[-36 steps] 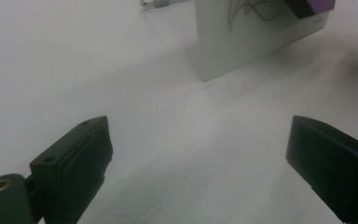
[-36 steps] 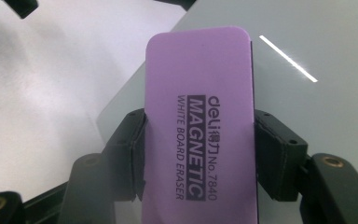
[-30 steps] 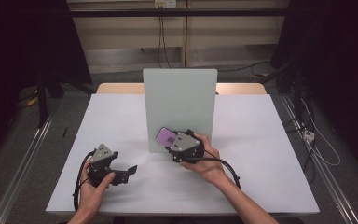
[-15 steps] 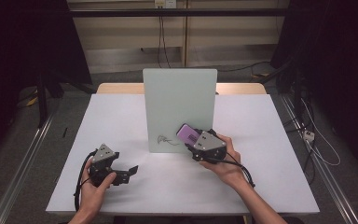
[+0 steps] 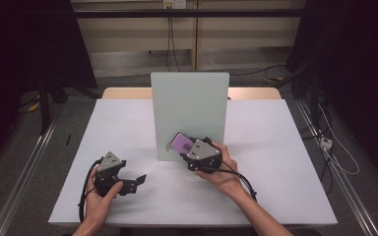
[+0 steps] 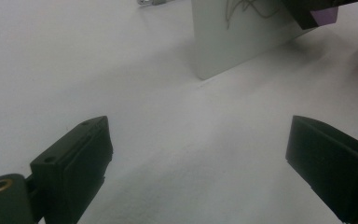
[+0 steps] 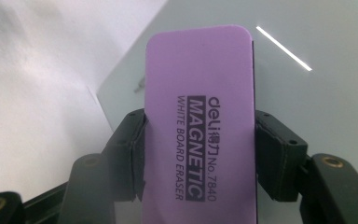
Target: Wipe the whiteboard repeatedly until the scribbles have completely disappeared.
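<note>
Eraser [image 7: 200,126], purple, sits clamped between the right gripper's [image 5: 193,152] jaws, its far end against the lower part of the upright whiteboard [image 5: 189,105]. Left gripper [image 5: 128,183] rests wide open on the table [image 5: 275,147], well apart.

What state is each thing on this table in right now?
Pale green upright whiteboard: standing, dark scribble near its bottom edge.
Purple magnetic whiteboard eraser: clamped, at the whiteboard.
Right tongs: shut on the eraser.
Left tongs: open, empty, above the white table.
</note>
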The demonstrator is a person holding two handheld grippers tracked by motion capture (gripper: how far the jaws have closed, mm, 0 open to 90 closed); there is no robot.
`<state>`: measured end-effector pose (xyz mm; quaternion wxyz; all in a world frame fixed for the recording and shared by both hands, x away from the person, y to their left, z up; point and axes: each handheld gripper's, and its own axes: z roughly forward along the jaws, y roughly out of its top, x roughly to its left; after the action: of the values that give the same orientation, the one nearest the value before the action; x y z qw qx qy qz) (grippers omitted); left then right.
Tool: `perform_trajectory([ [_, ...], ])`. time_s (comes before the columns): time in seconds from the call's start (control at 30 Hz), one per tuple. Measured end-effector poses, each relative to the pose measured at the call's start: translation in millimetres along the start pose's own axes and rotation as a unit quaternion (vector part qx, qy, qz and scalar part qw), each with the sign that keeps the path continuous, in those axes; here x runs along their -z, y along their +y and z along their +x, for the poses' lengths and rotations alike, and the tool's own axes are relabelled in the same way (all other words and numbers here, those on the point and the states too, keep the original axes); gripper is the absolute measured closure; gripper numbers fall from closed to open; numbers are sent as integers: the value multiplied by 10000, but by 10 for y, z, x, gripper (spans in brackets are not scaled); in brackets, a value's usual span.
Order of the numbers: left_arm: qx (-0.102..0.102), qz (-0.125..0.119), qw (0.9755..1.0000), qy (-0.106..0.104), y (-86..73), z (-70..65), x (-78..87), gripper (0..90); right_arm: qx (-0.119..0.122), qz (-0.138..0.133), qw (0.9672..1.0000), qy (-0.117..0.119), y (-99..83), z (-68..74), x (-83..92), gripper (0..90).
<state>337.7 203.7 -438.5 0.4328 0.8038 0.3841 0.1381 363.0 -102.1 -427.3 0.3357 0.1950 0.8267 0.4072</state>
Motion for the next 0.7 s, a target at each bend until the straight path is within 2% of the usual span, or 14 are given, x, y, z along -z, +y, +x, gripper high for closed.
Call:
perform_trajectory([
  [0.7, 24, -29, 10000, 3, -3, 8, 13, 69, 235, -99, 9978, 610, 339, 299, -475, 421],
])
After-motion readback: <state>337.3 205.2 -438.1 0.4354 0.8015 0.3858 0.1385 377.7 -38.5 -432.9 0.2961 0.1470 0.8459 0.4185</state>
